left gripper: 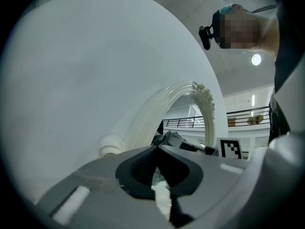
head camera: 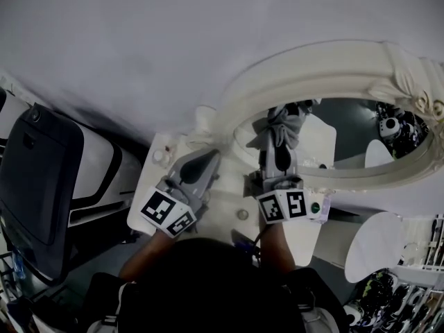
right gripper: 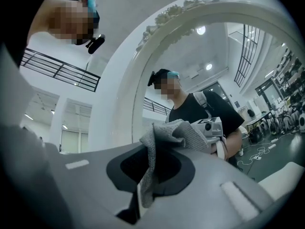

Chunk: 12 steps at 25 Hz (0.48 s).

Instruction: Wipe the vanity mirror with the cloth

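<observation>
Well, a person stands at a white tabletop (head camera: 222, 210) with a big oval mirror (head camera: 354, 134) at the back of it. The mirror has a thick white frame (head camera: 326, 54) with curly bits on it. The person holds one tool in each hand.

The right tool (head camera: 279, 150) is up by the left part of the glass. Its two jaws are squeezed together on a grey cloth (head camera: 281, 125). In the right gripper view the cloth (right gripper: 174, 132) goes down between the dark pads of the right tool (right gripper: 150, 163). The rest of it bunches up on top, in front of the mirror (right gripper: 214, 66). The cloth is very near the glass, but I cannot tell if it touches. In the glass you can see the person in a black top, holding the tool and the cloth.

The left tool (head camera: 207, 159) is lower and to the left, over the tabletop, just outside the frame. It points at the frame's left side. In the left gripper view the jaws of the left tool (left gripper: 156, 152) are closed together and hold nothing. Past them the frame (left gripper: 190, 92) curves up, with a round white knob (left gripper: 110, 147) beside it at the bottom.

Each tool has a cube with black and white squares (head camera: 168, 212) at the back, near the person's hands. The two tools are apart, with bare tabletop between them.
</observation>
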Each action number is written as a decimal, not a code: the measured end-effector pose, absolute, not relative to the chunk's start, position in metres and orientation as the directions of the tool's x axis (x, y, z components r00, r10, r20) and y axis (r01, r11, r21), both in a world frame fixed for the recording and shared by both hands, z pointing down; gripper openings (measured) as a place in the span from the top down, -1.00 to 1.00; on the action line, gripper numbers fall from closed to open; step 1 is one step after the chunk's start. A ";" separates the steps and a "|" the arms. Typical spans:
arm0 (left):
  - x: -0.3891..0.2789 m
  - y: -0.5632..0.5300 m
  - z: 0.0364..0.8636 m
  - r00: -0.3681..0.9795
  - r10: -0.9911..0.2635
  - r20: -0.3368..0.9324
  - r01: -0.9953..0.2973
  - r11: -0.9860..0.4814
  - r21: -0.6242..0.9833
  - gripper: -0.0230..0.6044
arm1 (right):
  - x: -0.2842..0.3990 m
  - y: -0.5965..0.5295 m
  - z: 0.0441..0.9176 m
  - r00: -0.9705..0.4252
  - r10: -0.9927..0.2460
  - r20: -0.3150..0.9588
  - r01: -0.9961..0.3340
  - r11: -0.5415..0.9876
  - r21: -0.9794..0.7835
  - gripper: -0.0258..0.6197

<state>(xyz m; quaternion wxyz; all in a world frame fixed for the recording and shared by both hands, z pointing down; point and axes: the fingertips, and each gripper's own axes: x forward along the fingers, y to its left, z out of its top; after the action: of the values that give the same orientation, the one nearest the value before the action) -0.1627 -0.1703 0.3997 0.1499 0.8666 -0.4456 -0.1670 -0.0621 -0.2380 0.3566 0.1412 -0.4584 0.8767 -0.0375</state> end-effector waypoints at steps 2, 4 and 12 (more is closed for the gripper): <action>-0.171 -0.171 0.402 0.542 -0.826 -0.158 -0.723 -0.553 0.413 0.92 | -0.078 -0.239 0.359 -0.560 -0.802 -0.208 -0.782 0.594 -0.189 0.87; -0.178 -0.172 0.403 0.535 -0.829 -0.161 -0.725 -0.549 0.416 0.92 | -0.090 -0.240 0.361 -0.574 -0.793 -0.204 -0.773 0.607 -0.184 0.87; -0.202 -0.173 0.404 0.506 -0.846 -0.166 -0.738 -0.525 0.425 0.92 | -0.118 -0.241 0.362 -0.606 -0.772 -0.193 -0.755 0.634 -0.166 0.87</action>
<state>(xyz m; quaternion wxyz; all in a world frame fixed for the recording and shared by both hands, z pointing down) -0.2017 -0.1728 0.4035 0.1513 0.8545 -0.4634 -0.1792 -0.1176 -0.2412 0.3616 0.1238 -0.4263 0.8954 -0.0340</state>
